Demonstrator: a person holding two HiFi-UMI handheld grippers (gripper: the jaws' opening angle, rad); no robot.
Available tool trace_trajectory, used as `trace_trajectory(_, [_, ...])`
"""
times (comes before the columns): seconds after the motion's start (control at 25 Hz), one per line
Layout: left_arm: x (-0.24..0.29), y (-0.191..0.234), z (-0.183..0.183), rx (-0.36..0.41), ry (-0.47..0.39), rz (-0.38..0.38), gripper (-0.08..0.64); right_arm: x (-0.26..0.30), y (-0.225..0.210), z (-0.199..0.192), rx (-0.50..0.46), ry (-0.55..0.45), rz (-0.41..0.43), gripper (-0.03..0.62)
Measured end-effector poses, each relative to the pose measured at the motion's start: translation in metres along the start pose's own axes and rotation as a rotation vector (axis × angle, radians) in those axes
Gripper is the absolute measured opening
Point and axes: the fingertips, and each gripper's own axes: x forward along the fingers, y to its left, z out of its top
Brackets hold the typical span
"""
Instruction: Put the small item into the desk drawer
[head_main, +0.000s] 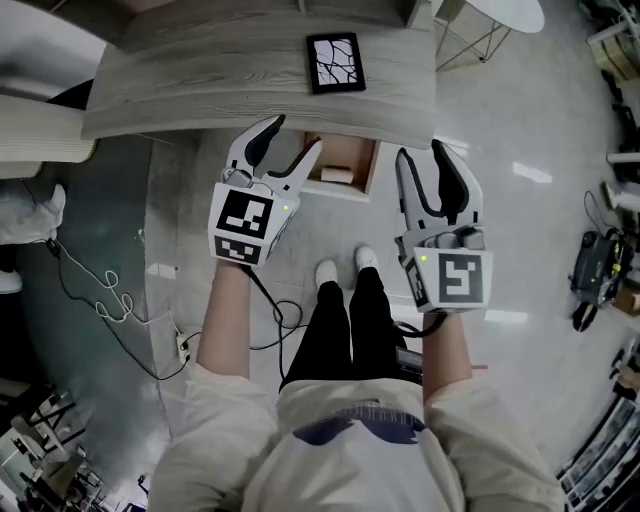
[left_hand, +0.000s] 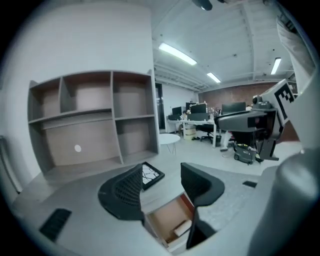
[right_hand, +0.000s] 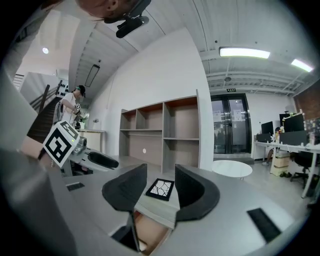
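**Head view.** The person stands facing the desk. Its drawer is pulled out below the front edge. A pale block lies inside the drawer, its long axis along the desk front. I take this for the small item, already in place, though a dark-framed tile also lies on the desk and could be meant instead. The left gripper and right gripper flank the drawer, both with jaws spread and nothing between them. The left is the nearer: one of its jaws crosses the drawer's left edge in the picture. How high it hangs above the drawer I cannot tell. If the block is the item, what is left is pushing the drawer shut, and either gripper could do it.

**Left gripper view.** The left gripper has its jaws wide apart and empty. The drawer shows low between them, with the block at its near right, partly behind the right-hand jaw. The tile lies beyond on the desk.

**Right gripper view.** The right gripper is likewise spread and empty, framing the tile. Only a corner of the drawer shows, cut by the picture's edge, and the block cannot be made out.
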Motion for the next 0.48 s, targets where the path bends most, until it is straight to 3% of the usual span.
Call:
trace_trajectory(0.28, [-0.071,0.019,0.075,-0.116,-0.232,0.157,0.241,-0.006,0.004,0.055,-0.035,-0.054,0.009,0.17])
trace_trajectory(0.48, [-0.111,0.026,0.125,-0.081,-0.366,0.249,0.241,-0.008,0.006,0.094,-0.064,-0.107,0.031,0.17])
